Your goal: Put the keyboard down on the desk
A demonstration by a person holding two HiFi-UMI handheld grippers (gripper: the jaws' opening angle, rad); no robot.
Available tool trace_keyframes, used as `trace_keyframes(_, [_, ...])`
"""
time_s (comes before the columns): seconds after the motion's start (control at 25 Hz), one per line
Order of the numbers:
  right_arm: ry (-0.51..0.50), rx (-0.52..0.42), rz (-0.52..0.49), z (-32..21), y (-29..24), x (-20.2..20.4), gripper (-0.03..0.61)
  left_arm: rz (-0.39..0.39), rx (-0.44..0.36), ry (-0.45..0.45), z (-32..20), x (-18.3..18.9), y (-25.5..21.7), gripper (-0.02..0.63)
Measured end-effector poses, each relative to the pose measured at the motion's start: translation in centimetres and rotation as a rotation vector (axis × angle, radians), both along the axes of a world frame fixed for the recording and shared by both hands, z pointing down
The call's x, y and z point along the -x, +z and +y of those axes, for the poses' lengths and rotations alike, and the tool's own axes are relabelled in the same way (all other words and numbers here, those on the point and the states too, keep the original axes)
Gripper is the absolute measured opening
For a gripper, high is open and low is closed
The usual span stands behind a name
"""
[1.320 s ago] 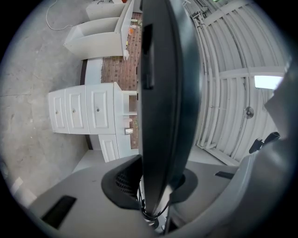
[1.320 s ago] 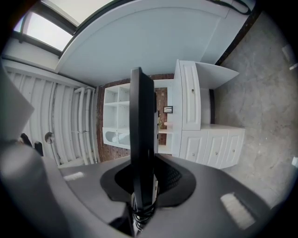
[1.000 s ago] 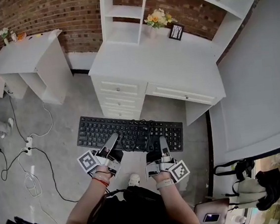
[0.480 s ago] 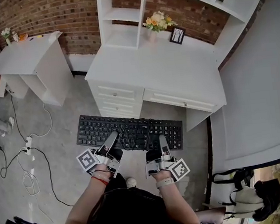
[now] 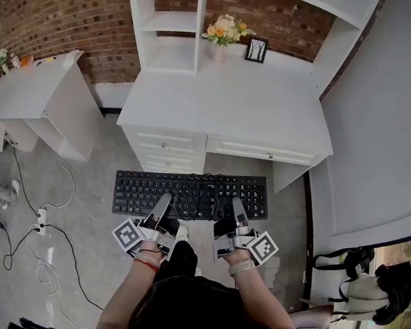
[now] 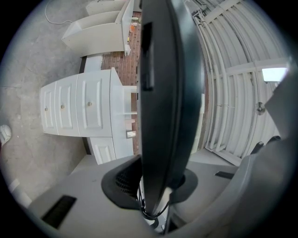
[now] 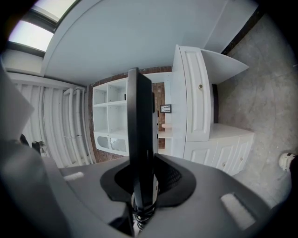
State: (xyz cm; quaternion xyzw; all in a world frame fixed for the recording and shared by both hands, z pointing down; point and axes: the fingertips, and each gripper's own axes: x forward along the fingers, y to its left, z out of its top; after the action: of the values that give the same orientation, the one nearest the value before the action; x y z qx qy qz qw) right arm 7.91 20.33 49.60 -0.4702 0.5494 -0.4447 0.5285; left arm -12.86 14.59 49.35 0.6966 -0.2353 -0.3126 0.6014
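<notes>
A black keyboard (image 5: 188, 194) is held level in the air above the floor, just in front of the white desk (image 5: 236, 106). My left gripper (image 5: 167, 203) is shut on its near edge at the left. My right gripper (image 5: 237, 206) is shut on the near edge at the right. In the left gripper view the keyboard (image 6: 160, 93) shows edge-on, clamped between the pads. The right gripper view shows the same edge-on keyboard (image 7: 141, 139) between its pads, with the desk drawers (image 7: 198, 97) beyond.
A vase of flowers (image 5: 223, 30) and a small picture frame (image 5: 257, 49) stand at the back of the desk under white shelves (image 5: 169, 25). A second white table (image 5: 33, 87) stands at left. Cables and a power strip (image 5: 39, 214) lie on the floor at left.
The view has shifted slightly forward toward the desk. The keyboard stays in both grippers at the same place relative to them.
</notes>
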Motion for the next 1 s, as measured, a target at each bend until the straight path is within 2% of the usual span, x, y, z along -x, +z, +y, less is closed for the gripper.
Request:
trace_keyframes(0.72, [0.054,0.028,-0.001,-10.1,0.2,-3.8,0.071,-0.006,0.029,0.07,-11.4,-4.2,0.1,0.063])
trace_keyframes(1.0, [0.069,0.042,-0.006,-13.9,1.1,-4.0,0.071,-0.021,0.037,0.087,-15.6,-4.4,1.4,0.063])
